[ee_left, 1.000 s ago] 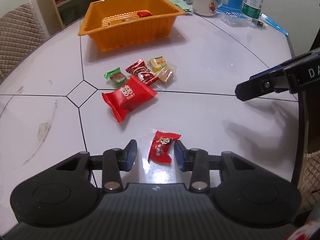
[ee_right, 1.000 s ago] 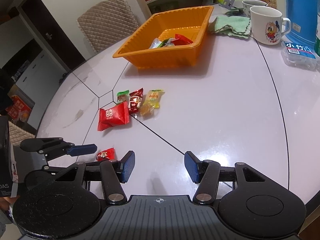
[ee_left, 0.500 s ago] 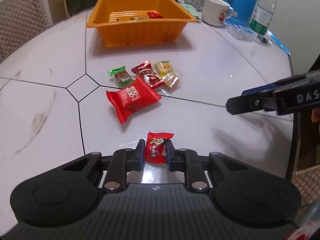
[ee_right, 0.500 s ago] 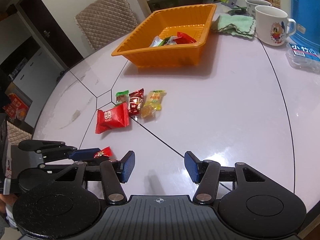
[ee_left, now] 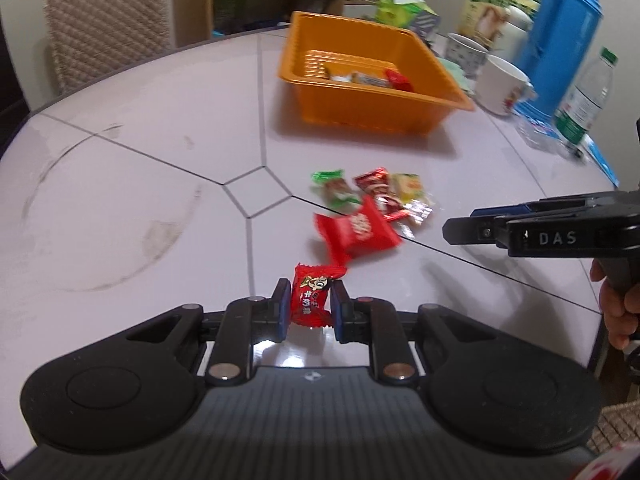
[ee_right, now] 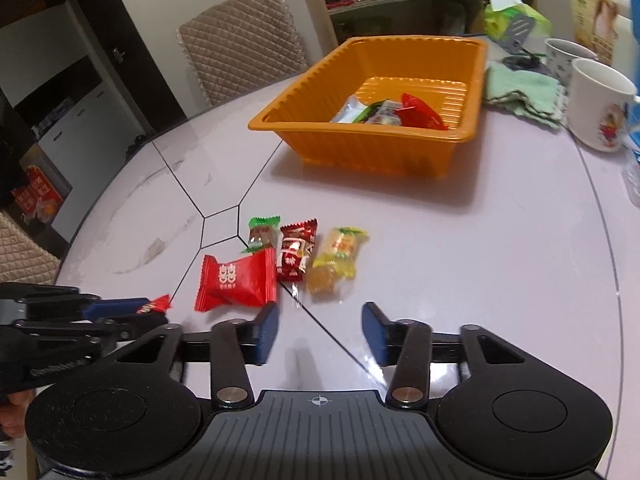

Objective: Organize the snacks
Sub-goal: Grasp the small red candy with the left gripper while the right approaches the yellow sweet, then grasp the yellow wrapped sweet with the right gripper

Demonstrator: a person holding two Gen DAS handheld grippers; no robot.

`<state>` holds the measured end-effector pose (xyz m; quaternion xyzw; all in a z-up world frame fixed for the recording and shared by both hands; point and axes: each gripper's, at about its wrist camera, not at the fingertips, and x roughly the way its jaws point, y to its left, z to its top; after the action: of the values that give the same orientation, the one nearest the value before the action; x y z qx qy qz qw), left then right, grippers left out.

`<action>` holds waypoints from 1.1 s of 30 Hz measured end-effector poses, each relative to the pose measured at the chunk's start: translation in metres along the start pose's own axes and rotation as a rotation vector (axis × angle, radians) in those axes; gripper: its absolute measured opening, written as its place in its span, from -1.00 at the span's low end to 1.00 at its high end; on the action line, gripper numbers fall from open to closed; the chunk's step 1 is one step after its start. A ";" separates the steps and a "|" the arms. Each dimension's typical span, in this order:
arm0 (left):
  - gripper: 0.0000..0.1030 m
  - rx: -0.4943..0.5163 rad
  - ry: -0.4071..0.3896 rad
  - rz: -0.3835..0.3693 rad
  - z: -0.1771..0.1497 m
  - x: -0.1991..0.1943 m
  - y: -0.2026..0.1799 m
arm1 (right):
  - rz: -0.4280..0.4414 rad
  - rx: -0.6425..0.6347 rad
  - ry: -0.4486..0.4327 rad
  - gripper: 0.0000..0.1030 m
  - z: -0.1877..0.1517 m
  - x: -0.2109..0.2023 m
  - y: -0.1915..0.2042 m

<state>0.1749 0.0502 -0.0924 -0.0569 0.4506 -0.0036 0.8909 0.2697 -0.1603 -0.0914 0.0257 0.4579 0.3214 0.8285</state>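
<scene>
My left gripper is shut on a small red candy, which is held just above the pale table; the right wrist view shows that candy at the left gripper's blue pads. A large red packet lies just beyond, with a green candy, a dark red candy and a yellow candy behind it. My right gripper hovers short of this group, its jaws closing with nothing between them. The orange tray at the back holds several wrapped snacks.
Two white mugs, a green cloth, a blue flask and a water bottle stand right of the tray. A quilted chair is behind the table. A person's hand grips the right tool.
My left gripper shut on the small red candy, then rose and rolled with it. The right gripper moved closer to the candy group, and its jaws narrowed.
</scene>
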 end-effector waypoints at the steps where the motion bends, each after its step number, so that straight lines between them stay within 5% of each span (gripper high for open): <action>1: -0.65 -0.009 0.000 0.005 0.001 0.000 0.003 | -0.003 -0.005 0.001 -0.19 0.002 0.004 0.001; 19: -0.65 -0.068 0.003 0.023 0.010 0.007 0.020 | -0.051 -0.147 -0.004 -0.60 0.005 0.045 0.016; 33: -0.65 -0.067 -0.014 0.025 0.021 0.001 0.017 | -0.029 -0.105 -0.009 -0.61 0.002 0.011 0.011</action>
<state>0.1916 0.0689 -0.0831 -0.0812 0.4447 0.0229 0.8917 0.2694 -0.1450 -0.0950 -0.0230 0.4372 0.3330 0.8351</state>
